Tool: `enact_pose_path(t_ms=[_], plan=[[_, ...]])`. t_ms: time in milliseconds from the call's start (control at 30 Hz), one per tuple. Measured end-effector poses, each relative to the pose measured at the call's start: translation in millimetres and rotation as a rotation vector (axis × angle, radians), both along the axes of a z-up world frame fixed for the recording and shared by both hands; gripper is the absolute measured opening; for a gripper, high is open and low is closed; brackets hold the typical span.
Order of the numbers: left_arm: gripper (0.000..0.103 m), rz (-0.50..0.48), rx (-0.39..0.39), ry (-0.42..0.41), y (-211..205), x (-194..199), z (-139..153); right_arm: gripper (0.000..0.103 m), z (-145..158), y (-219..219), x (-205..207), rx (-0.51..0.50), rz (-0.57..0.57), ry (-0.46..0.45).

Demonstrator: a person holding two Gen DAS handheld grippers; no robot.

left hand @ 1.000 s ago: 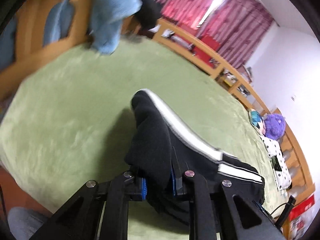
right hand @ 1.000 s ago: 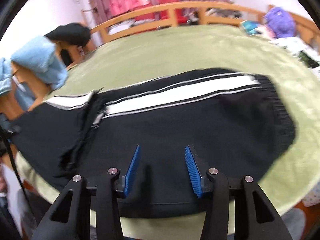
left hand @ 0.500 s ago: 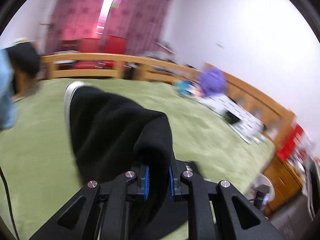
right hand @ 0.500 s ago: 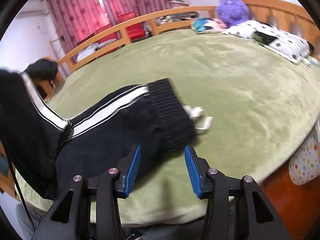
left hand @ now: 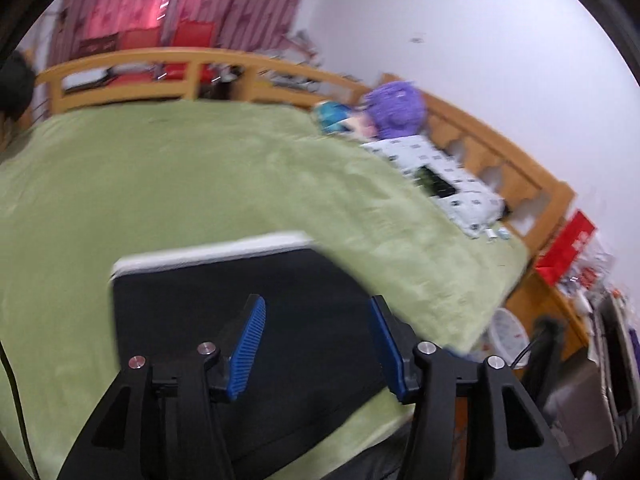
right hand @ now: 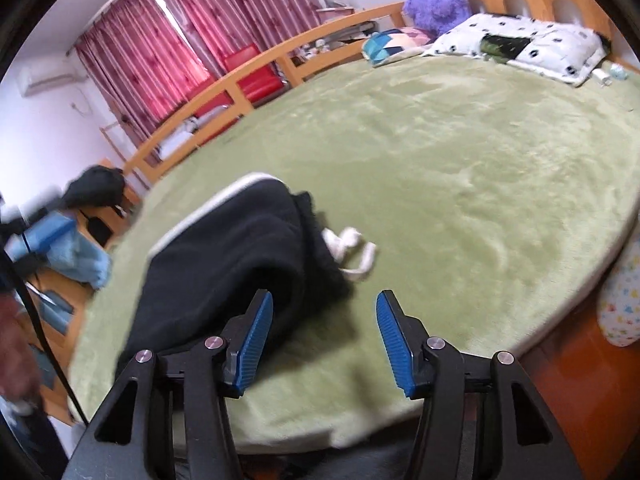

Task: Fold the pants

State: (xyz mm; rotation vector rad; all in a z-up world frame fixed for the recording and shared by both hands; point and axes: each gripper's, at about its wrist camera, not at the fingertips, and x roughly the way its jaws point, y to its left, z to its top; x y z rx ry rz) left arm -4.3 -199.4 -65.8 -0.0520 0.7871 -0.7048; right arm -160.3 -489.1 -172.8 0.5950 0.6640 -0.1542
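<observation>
Both tongs, the left tongs (left hand: pixel 316 344) and the right tongs (right hand: pixel 324 340), had just been opening and held nothing. The pants (left hand: pixel 240 300) lay folded on the green bed (right hand: pixel 460 168), near its edge at 6 o'clock. Their top layer looked puffy at 10 o'clock from the right tongs and could flop open, or a careless bump could drag them off the edge.

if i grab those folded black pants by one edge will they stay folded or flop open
Probably flop: the black pants lie in soft, rounded folds on the green blanket. The loose white drawstring would likely dangle. The thick fabric probably won't slip from the ribbed pads.
</observation>
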Motion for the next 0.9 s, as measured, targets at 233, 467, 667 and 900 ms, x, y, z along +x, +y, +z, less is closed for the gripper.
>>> enact_pose_path(t_ms=[233,467,667,900], plan=[[0.054,0.155,0.083,0.136,61,18,-58,0.054,-4,0,55,0.059,0.034,-0.04],[0.055,0.173,0.158,0.238,72,-10,-129,0.022,-35,37,55,-0.159,0.116,0.076],[0.058,0.149,0.2,0.19,66,-15,-118,0.03,-35,43,59,-0.223,0.153,0.14],[0.062,0.221,0.232,0.201,76,34,-110,0.057,-4,21,84,-0.259,0.13,0.114]])
